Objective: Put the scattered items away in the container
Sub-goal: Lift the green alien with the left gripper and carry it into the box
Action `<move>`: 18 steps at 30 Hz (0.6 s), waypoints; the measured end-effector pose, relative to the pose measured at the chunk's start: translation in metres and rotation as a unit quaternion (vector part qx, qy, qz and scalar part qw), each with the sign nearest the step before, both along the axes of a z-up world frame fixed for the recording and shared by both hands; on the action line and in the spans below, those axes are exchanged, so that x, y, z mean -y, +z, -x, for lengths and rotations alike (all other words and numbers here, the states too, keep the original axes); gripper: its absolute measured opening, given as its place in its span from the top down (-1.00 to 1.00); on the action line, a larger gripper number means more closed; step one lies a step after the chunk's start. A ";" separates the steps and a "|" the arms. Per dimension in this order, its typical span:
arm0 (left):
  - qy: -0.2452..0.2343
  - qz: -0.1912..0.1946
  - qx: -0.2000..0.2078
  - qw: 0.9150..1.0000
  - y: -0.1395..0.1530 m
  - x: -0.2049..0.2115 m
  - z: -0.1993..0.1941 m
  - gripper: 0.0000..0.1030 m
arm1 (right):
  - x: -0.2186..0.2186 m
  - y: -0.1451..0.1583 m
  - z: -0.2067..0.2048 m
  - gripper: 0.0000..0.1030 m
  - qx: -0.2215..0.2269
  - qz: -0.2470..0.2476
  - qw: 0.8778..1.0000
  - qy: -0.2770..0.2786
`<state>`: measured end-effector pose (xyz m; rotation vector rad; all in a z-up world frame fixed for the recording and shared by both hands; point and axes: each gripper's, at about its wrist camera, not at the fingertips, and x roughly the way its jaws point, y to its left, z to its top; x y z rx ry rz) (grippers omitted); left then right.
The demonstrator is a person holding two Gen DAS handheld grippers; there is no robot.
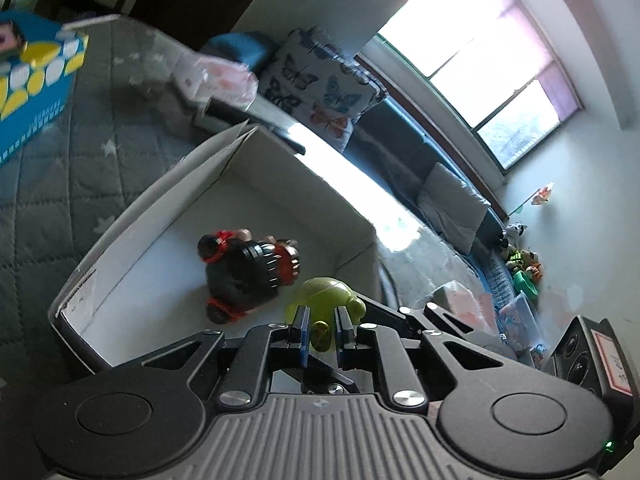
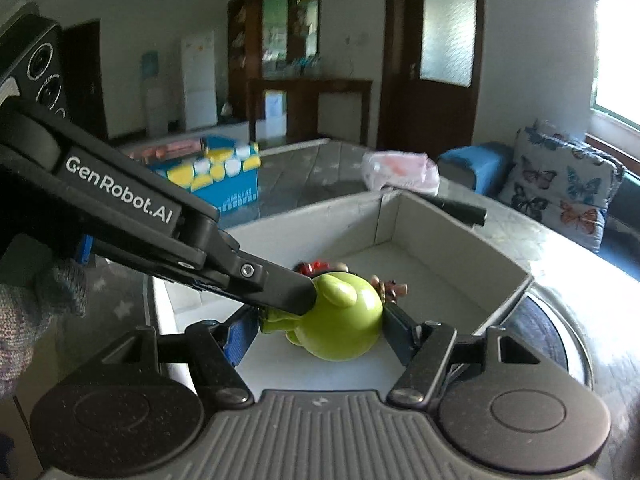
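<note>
A green round toy hangs over the white cardboard box. My left gripper is shut on the toy's lower end, and in the right wrist view the left gripper reaches in from the left onto the green toy. My right gripper is open, its fingers standing on either side of the toy without pressing it. A black and red toy figure lies inside the box; it shows partly behind the green toy. The white box sits on a grey quilted surface.
A blue and yellow carton stands on the grey quilt. A pink plastic packet lies beyond the box. A butterfly cushion and a sofa sit at the right. A black speaker stands nearby.
</note>
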<state>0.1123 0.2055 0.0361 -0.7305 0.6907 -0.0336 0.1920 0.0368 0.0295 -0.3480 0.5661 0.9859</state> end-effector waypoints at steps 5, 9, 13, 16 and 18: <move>0.000 0.013 -0.022 1.000 -0.016 -0.006 -0.013 0.73 | -0.014 -0.012 -0.010 -0.34 0.002 0.052 0.998 0.020; -0.004 0.025 -0.036 0.999 -0.026 -0.007 -0.020 0.73 | -0.027 -0.018 -0.016 -0.34 0.015 0.099 0.994 0.039; -0.005 0.032 -0.048 0.998 -0.034 -0.007 -0.026 0.73 | -0.038 -0.023 -0.018 -0.34 0.033 0.149 0.987 0.057; -0.005 0.035 -0.053 0.998 -0.038 -0.008 -0.030 0.73 | -0.046 -0.028 -0.019 -0.34 0.045 0.179 0.981 0.065; -0.006 0.037 -0.053 0.998 -0.039 -0.008 -0.034 0.74 | -0.049 -0.030 -0.022 -0.34 0.043 0.188 0.979 0.065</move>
